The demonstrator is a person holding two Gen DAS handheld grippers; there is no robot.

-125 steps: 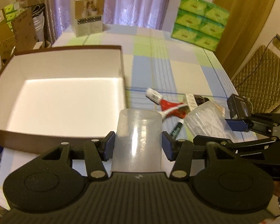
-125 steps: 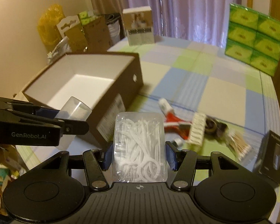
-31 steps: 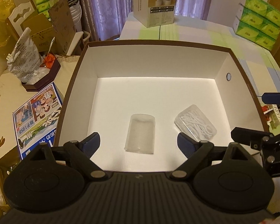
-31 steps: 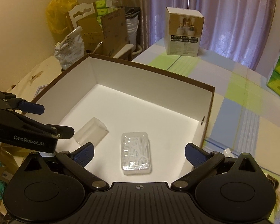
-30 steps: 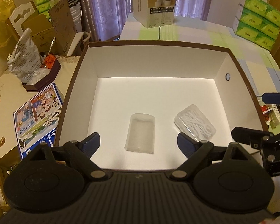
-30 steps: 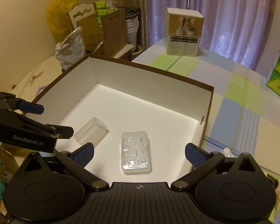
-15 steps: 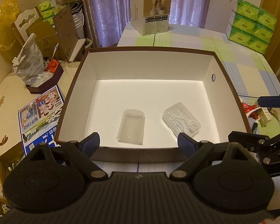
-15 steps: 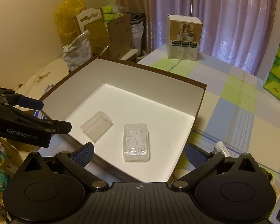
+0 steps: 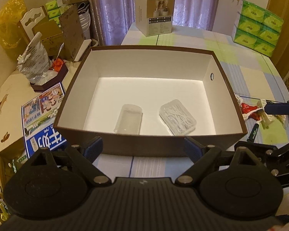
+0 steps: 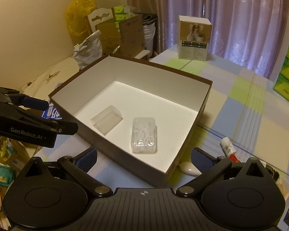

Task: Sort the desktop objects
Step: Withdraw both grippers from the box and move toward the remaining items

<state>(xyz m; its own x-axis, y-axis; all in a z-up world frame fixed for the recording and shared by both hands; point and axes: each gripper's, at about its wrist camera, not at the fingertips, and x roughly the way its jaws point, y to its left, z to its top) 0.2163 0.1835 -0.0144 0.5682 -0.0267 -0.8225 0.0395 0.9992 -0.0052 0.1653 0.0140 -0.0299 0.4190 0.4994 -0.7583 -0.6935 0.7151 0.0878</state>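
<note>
Both tongs are pulling back from the brown cardboard box with the white inside (image 9: 229, 88), which is showing smaller and farther off than half a second ago. Left tongs (image 9: 144, 148) are gaping wide, holding nothing; right tongs (image 10: 143, 158) are likewise spread wide and empty. Clear frosted plastic cup (image 9: 128, 119) is lying on its side on the box floor, toward 6 o'clock. Clear plastic case of white floss picks (image 9: 177, 117) is lying just beside it, toward 3 o'clock of the cup, apart from it. Two items are now sorted. Red-and-white tube (image 9: 247, 108) and other small clutter are waiting on the checked worktop (image 9: 246, 65), at 3 o'clock of the box; likely the next targets.
</note>
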